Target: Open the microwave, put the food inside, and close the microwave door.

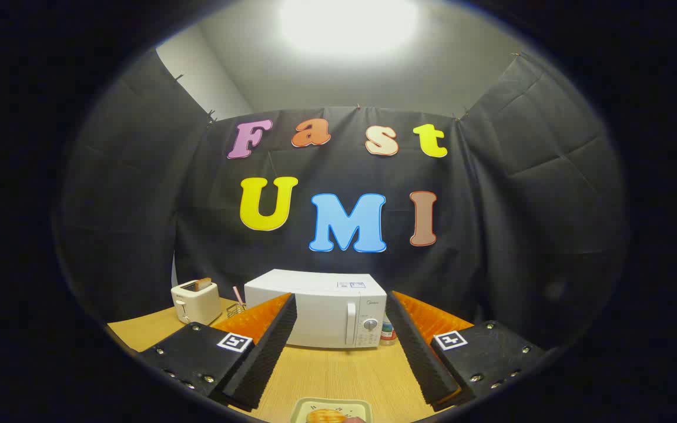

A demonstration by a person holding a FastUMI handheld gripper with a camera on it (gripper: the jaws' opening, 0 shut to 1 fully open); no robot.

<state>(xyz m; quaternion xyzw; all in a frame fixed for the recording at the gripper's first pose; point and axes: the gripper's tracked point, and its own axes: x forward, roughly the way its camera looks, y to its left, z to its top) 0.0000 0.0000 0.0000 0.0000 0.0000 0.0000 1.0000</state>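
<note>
With our gripper (pixel 338 352) fingers spread wide and empty, we see the shut microwave (pixel 318 308) dead ahead at twelve o'clock beyond them, its handle (pixel 350 323) upright right of centre, the food (pixel 327 416) at six o'clock beneath us.

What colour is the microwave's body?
White, seen in the gripper view: the microwave stands door shut beyond the open gripper, whose jaws hold nothing.

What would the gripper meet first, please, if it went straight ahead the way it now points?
Probably the closed front door of the white microwave. The open gripper holds nothing, and only bare table lies between. The exact height of its line is unclear.
</note>
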